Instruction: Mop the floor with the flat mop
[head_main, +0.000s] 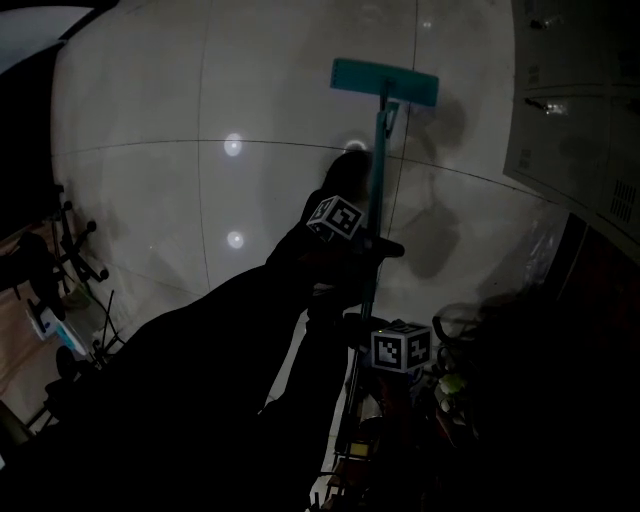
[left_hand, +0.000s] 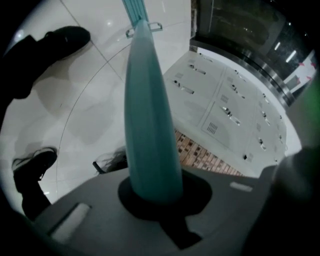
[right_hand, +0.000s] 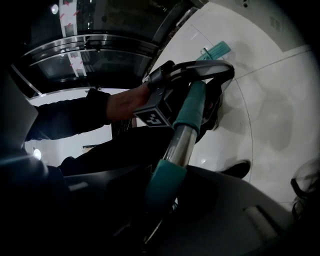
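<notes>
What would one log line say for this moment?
left tongs: on mop handle | right tongs: on mop handle | mop head: on floor

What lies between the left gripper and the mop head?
Only the teal handle spans from the left gripper to the mop head; the floor around it is bare tile, as the head view shows.

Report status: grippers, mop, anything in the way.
Left gripper and right gripper both shut on the mop handle. Mop head flat on the tile floor, out front. Lockers close on the right of the head.
</notes>
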